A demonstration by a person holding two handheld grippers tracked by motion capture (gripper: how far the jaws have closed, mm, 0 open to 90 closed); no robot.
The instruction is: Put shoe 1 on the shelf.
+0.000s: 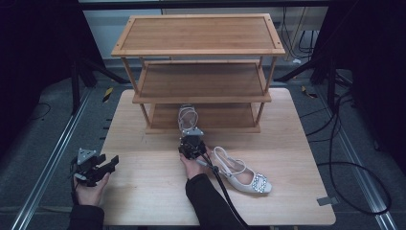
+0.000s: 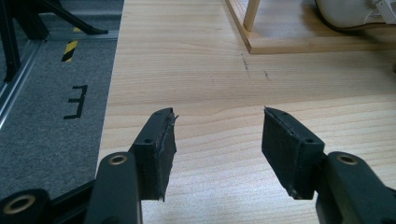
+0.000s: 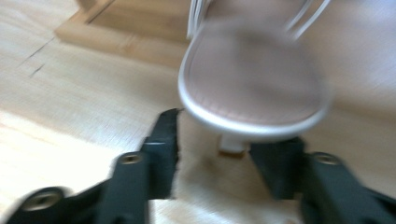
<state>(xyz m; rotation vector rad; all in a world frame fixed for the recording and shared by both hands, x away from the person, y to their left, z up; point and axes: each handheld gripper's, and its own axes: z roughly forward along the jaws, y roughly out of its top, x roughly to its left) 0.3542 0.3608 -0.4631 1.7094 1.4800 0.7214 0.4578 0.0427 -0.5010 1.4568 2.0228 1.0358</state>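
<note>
At the foot of the wooden rack [image 1: 198, 72], the right tool [image 1: 190, 142] stands with its jaws apart behind the heel of a white sandal [image 3: 252, 84], which sits half on the bottom shelf [image 1: 225, 117]; the blur hides whether they touch it. Its mate [image 1: 242, 175] lies on the table [image 1: 143, 191] beside that hand. The left tool [image 2: 217, 135] waits wide open, holding nothing. Pushing the heel straight, low and slowly should seat it squarely. No readable brand or label shows.
</note>
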